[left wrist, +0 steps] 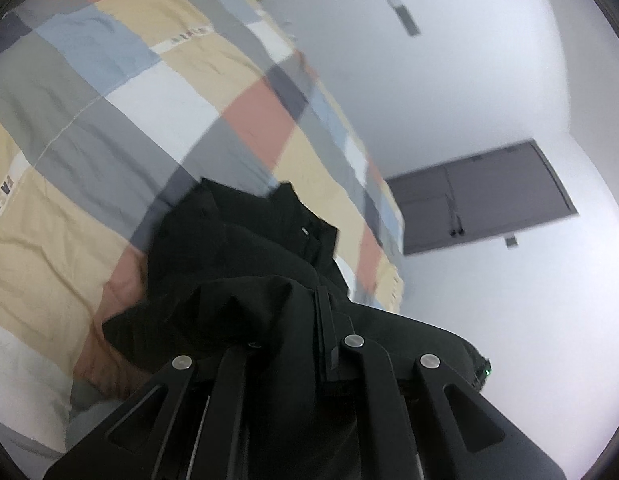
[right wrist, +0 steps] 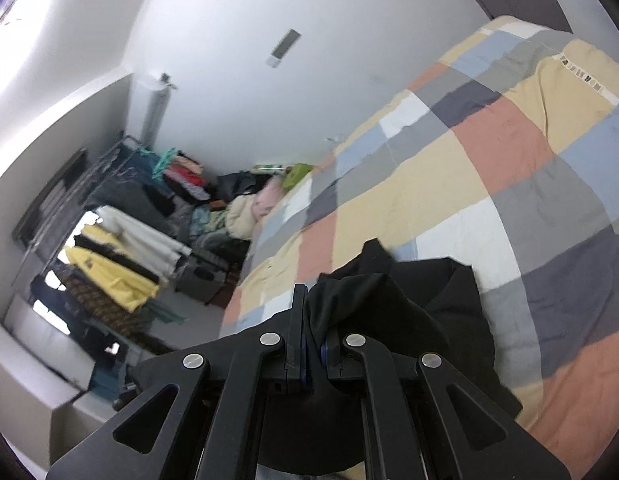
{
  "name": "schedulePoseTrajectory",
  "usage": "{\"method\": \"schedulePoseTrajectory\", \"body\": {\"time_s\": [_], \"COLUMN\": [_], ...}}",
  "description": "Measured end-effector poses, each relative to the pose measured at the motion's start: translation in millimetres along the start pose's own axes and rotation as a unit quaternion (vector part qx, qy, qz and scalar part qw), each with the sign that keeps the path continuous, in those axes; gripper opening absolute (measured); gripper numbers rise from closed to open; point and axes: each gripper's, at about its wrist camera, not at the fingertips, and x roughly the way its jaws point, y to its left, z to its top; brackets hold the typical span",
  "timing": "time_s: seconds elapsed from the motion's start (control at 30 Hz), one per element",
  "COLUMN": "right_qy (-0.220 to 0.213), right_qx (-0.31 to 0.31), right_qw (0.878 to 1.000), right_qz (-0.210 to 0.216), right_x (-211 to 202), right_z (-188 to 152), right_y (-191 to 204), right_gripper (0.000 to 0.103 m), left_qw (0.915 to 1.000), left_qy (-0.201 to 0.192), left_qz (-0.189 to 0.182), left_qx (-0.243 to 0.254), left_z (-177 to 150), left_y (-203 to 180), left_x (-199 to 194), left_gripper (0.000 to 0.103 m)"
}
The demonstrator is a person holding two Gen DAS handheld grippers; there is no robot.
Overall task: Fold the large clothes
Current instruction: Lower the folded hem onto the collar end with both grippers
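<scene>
A black garment [left wrist: 245,248] lies bunched on the patchwork bed cover [left wrist: 109,92]. My left gripper [left wrist: 293,320] is shut on a fold of it; the cloth drapes over the fingers and hides the left fingertip. In the right wrist view the same black garment [right wrist: 441,300] trails from my right gripper [right wrist: 313,320] onto the bed cover [right wrist: 489,140]. The right gripper is shut on a bunched edge of the cloth, pinched between the fingers. Both views are tilted and lifted above the bed.
A clothes rack [right wrist: 121,240] with hanging yellow, white and dark clothes stands left of the bed, with piles of clothes [right wrist: 245,208] near the bed's far corner. A dark door [left wrist: 481,196] is in the white wall beyond the bed.
</scene>
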Motion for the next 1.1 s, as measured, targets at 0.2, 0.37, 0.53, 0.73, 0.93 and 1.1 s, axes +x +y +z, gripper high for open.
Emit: {"method": "schedulePoseTrajectory", "body": {"time_s": [0.2,0.37,0.53,0.73,0.93,1.1], "right_qy": [0.006,0.018,0.042,0.078,0.107,0.122], "right_qx": [0.027,0.045,0.059,0.071,0.085,0.11], "right_qw": [0.999,0.995,0.989,0.978,0.97,0.967], "right_qz": [-0.042,-0.082,-0.131,-0.179,-0.2,-0.197], "right_x": [52.1,94.7,134.4,180.6,216.6,232.8], "right_z": [25.8,39.1,46.6,48.8,44.9,42.5], "right_y": [-18.9,-37.8,-59.9,-86.6,-114.8,-138.5], "right_gripper": [0.003,0.003,0.002,0.002,0.002,0.001], "left_qw": [0.9977,0.9935,0.988,0.9799,0.9751,0.9751], "left_qy": [-0.021,-0.02,-0.008,0.025,0.064,0.085], "left_qz": [0.047,0.088,0.129,0.172,0.184,0.184], "left_qx": [-0.044,-0.069,-0.084,-0.098,-0.107,-0.089], "left_z": [35.4,61.8,78.1,92.2,106.7,113.7], "left_y": [6.3,21.0,37.2,56.8,77.3,82.6], "left_x": [44.8,89.3,132.0,184.6,228.1,249.5], "left_gripper": [0.007,0.008,0.011,0.011,0.012,0.012]}}
